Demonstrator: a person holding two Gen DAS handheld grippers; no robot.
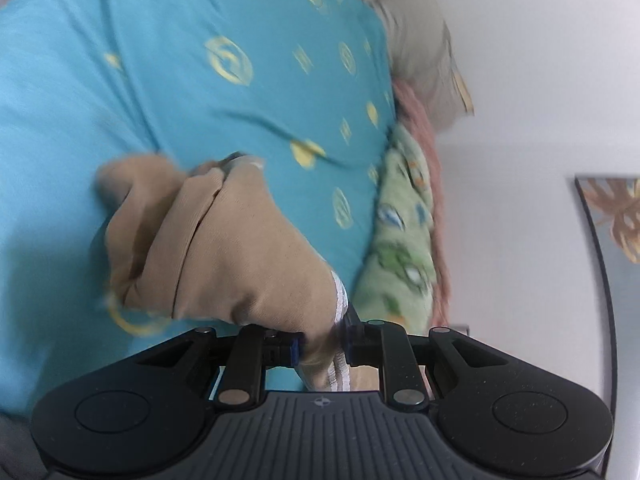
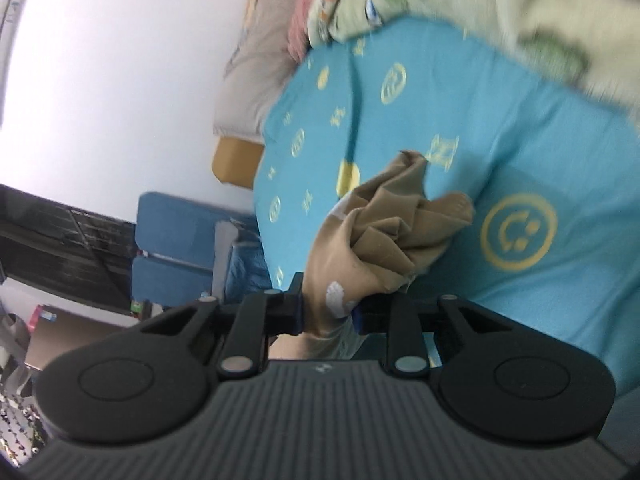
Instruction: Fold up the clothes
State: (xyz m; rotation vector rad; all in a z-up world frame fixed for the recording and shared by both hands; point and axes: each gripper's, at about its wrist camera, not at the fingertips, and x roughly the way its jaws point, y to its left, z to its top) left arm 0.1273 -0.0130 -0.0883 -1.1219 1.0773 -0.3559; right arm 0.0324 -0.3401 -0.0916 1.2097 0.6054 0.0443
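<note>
A tan garment (image 1: 216, 240) with a white striped edge hangs bunched over the turquoise bed sheet (image 1: 200, 60). My left gripper (image 1: 322, 346) is shut on the garment's edge near the white stripe. In the right wrist view the same tan garment (image 2: 392, 232) is crumpled above the sheet (image 2: 520, 140). My right gripper (image 2: 328, 312) is shut on its edge by a white print. The pinched parts of the cloth are hidden between the jaws.
A green patterned blanket (image 1: 400, 240) and a pink cloth (image 1: 420, 128) lie at the bed's edge by a grey pillow (image 1: 420, 48). White wall (image 1: 540, 80) is behind. Blue furniture (image 2: 180, 248) and a cardboard box (image 2: 236, 160) stand beside the bed.
</note>
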